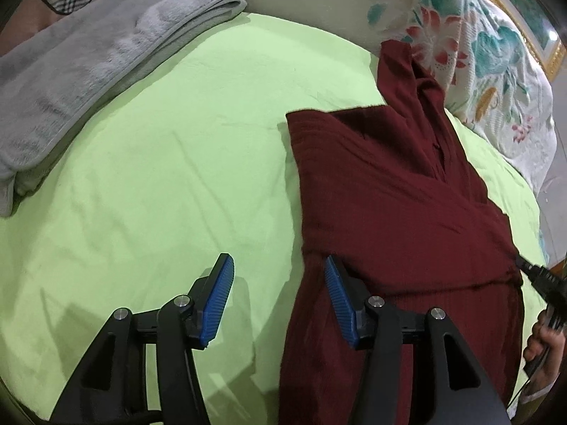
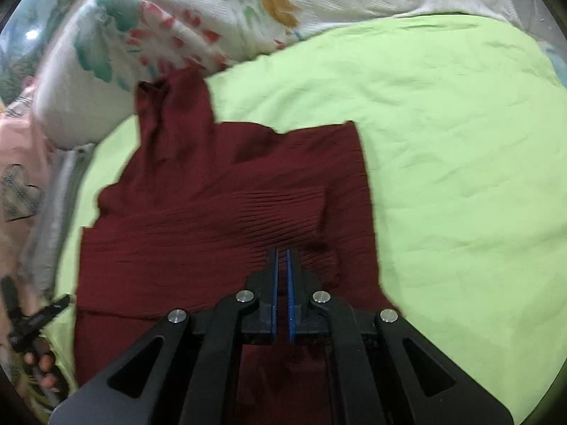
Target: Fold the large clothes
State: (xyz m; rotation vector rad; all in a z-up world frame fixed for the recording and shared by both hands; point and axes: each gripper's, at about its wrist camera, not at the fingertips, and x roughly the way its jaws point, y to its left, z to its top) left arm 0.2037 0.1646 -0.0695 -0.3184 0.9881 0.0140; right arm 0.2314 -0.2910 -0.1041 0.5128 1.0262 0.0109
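We see the left tongs [image 1: 280, 265] tilted down over the bed [image 1: 159, 163], jaws spread wide with nothing between them; one blue pad [image 1: 335, 283] sits over the near left edge of the maroon garment [image 1: 389, 194], the other over bare green sheet. The right tongs [image 2: 282, 253] also point steeply down, jaws nearly closed with a thin gap; we cannot tell whether they pinch any cloth. The maroon garment lies partly folded on the green sheet, one sleeve reaching the floral quilt [image 1: 478, 53]. A folded grey blanket [image 1: 88, 53] sits far left. In the right wrist view a hand [image 2: 40, 364] at the left edge is blurred. The garment's lower hem is cut off by the frame.
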